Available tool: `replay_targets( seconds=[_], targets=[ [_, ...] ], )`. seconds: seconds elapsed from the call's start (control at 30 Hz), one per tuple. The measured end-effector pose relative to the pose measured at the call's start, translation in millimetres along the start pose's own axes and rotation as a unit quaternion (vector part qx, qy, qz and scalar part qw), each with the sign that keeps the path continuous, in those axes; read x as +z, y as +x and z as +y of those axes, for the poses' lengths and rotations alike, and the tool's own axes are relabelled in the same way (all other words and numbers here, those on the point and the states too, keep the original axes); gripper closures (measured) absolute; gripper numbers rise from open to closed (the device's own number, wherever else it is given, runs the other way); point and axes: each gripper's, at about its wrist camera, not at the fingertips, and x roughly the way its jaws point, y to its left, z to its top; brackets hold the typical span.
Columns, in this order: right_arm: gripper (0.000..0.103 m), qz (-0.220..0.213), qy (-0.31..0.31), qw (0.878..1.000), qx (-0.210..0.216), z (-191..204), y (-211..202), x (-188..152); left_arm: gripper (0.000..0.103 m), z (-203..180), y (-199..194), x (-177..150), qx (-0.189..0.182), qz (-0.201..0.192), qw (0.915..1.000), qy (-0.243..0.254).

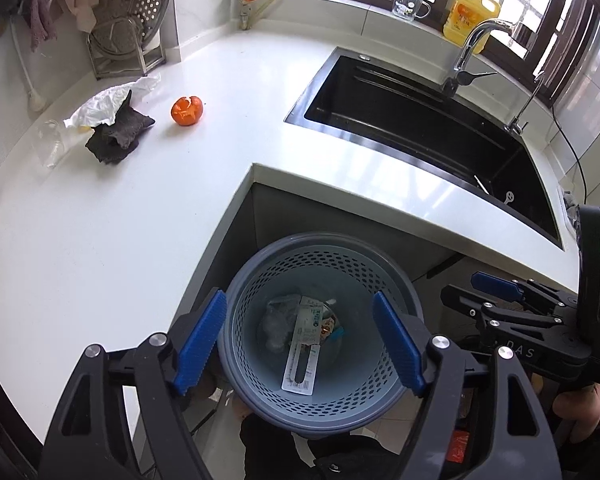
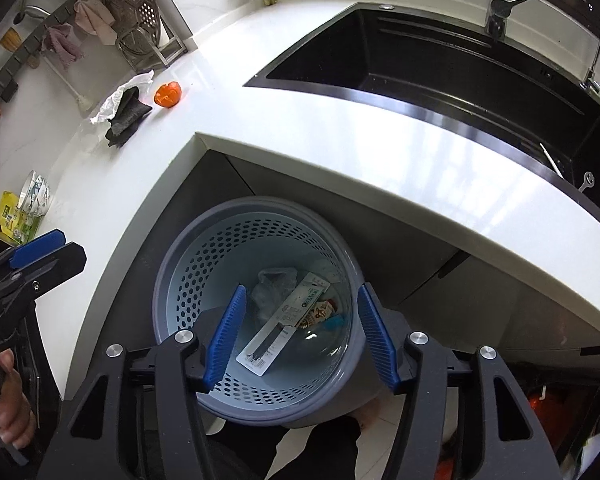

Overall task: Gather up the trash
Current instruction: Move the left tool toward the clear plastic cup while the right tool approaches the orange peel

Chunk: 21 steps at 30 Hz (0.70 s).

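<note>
Both my grippers, left gripper (image 1: 300,344) and right gripper (image 2: 302,336), hang over the bin (image 1: 404,300), jaws spread, nothing between the pads. In the bin so far: a flat card pack (image 1: 302,354), a clear bag (image 1: 274,326), a small wrapper (image 2: 320,312). Left on the counter (image 1: 100,240): orange peel (image 1: 187,110), white wrapper (image 1: 108,102) by a dark cloth (image 1: 118,132). I'd call it roughly half done; peel looks like the next pick.

The left hand-held gripper (image 1: 300,340) and right hand-held gripper (image 2: 302,336) both point steeply downward, jaws spread, empty.
</note>
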Motion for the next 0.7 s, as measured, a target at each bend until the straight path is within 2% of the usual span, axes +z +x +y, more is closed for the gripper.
replay_targets(
  seconds=[0.27, 0.33, 0.7],
  targets=[
    [0.045, -0.015, -0.011, 1.0, 0.009, 7.9, -14.2, 19.9, 0.029, 5.2, -14.4, 8.7, 0.001, -0.018, 0.9998, -0.011],
    [0.042, -0.022, -0.013, 1.0, 0.014, 10.7, -17.8, 21.6, 0.027, 8.3, -19.7, 9.7, 0.004, -0.023, 0.9996, -0.015],
    [0.042, -0.027, -0.013, 0.999, 0.026, 26.3, -18.1, 26.9, 0.027, 34.2, -42.8, 9.1, 0.013, -0.037, 0.9985, -0.039]
  ],
)
